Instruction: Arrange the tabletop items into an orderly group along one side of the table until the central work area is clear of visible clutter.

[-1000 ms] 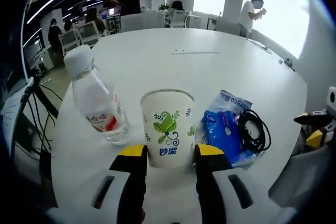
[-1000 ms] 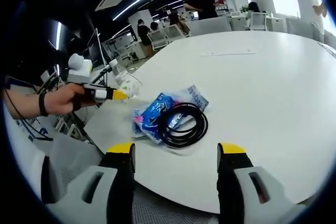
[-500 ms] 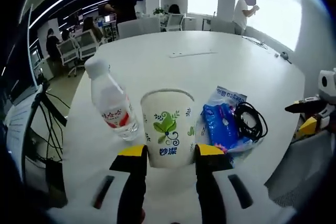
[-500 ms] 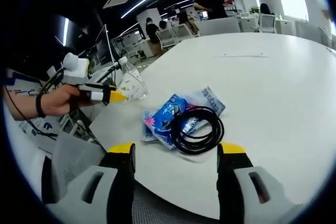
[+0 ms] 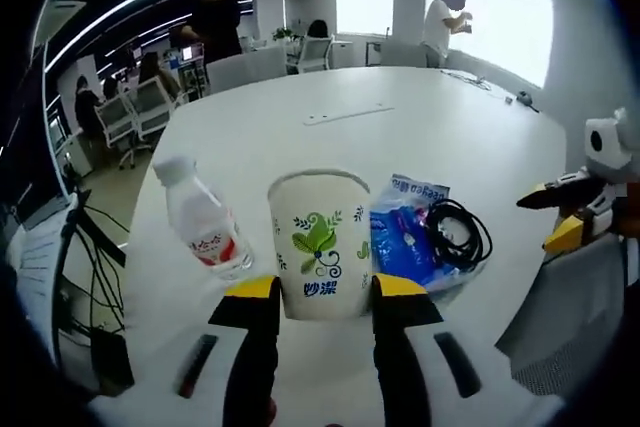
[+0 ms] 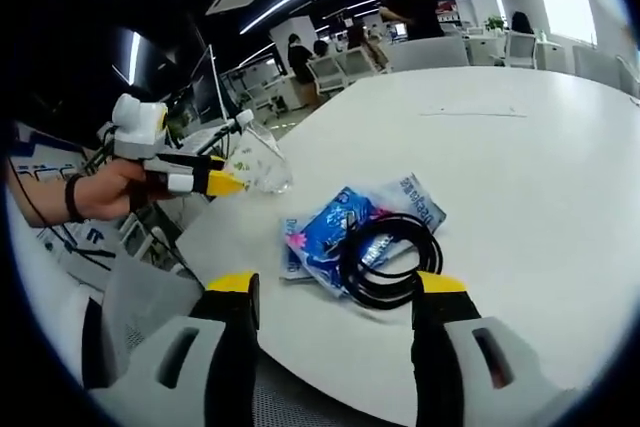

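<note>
- The left gripper (image 5: pixel 322 299) has its yellow-tipped jaws clamped on the sides of a paper cup (image 5: pixel 319 243), which stands upright between them with its green leaf print facing the camera.
- The cup is over the near edge of the white table (image 5: pixel 330 137); whether its base touches the tabletop cannot be told.
- Left of the cup, a clear water bottle (image 5: pixel 202 222) with a white cap and red label stands near it, leaning in the left gripper view (fisheye bend may account for the lean).
- Right of the cup lies a blue packet (image 5: pixel 409 244), just beside it, with a black coiled cable (image 5: pixel 457 235) resting on the packet's far side.
- The right gripper (image 6: pixel 333 297) hangs off the table edge, jaws spread wide apart with nothing between them; the packet (image 6: pixel 345 229) and cable (image 6: pixel 391 258) lie on the table just beyond its tips.
- In the right gripper view, a hand (image 6: pixel 103 191) holds the left gripper (image 6: pixel 215 183) at the left, with the bottle (image 6: pixel 255 158) just past its tip.
- Well beyond the cup, office chairs (image 5: pixel 245 65) and several people stand in the room behind the table.
</note>
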The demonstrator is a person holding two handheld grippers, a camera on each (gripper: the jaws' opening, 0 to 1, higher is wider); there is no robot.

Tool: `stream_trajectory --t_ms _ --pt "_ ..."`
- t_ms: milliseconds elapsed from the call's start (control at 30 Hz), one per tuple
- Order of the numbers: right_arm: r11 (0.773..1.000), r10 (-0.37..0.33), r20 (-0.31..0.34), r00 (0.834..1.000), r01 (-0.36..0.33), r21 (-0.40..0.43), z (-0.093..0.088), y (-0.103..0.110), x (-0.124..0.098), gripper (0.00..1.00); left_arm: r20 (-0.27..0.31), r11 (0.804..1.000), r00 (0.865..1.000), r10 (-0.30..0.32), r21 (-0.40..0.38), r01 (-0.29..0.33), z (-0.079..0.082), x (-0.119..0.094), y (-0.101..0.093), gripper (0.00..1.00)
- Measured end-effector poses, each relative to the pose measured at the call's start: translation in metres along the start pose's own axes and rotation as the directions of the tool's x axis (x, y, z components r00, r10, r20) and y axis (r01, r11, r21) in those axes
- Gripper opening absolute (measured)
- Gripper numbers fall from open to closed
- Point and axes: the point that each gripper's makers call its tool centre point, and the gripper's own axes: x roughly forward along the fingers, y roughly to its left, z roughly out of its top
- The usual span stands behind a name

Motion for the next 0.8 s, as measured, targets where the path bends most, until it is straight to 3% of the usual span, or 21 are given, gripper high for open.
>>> stream_trajectory --t_ms 267,533,800 --pt "1.000 0.017 0.015 1.000 -0.017 -0.014 0.015 0.003 0.005 0.60 0.008 0.995 0.998 -0.057 0.083 0.056 0.008 -0.001 -0.027 0.35" --pt "0.998 0.052 0.034 0.998 -0.051 -0.037 0.035 0.009 0.010 0.58 0.010 0.977 0.988 -0.151 0.154 0.148 0.014 0.000 -0.063 0.35" --pt "0.992 0.091 0.025 0.996 -0.089 -0.084 0.046 0.017 0.015 0.57 -0.008 0.942 0.977 -0.213 0.265 0.208 0.014 0.003 -0.096 0.35"
